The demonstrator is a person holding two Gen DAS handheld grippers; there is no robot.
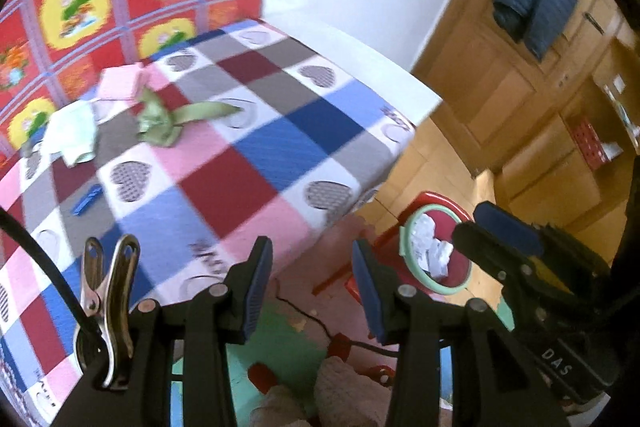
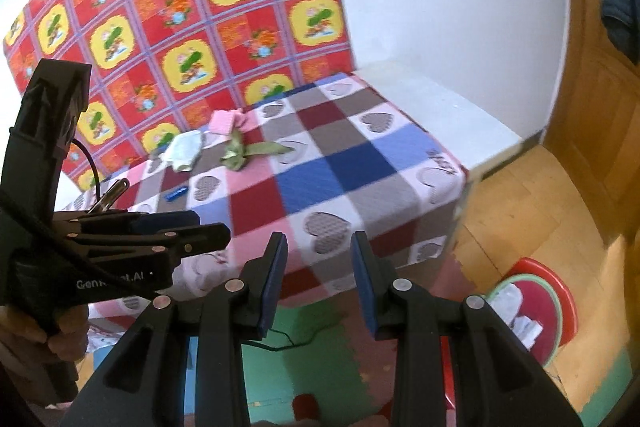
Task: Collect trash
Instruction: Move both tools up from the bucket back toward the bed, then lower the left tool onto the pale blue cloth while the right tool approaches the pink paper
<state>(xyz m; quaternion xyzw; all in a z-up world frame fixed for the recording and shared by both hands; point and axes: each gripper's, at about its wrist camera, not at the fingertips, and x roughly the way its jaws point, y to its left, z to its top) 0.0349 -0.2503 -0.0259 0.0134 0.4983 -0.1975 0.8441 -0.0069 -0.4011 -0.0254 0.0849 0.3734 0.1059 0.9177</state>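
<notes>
The left gripper [image 1: 312, 287] and the right gripper [image 2: 319, 281] both hang over the near edge of the checked heart-print bed cover [image 1: 256, 163], each with its blue-padded jaws partly apart and nothing between them. A crumpled green wrapper [image 1: 160, 125] lies far back on the cover, beside a pale folded cloth [image 1: 74, 135]. Crumpled white paper [image 1: 430, 241] sits in the green-rimmed red bin [image 1: 460, 285] on the wooden floor [image 1: 436, 171].
</notes>
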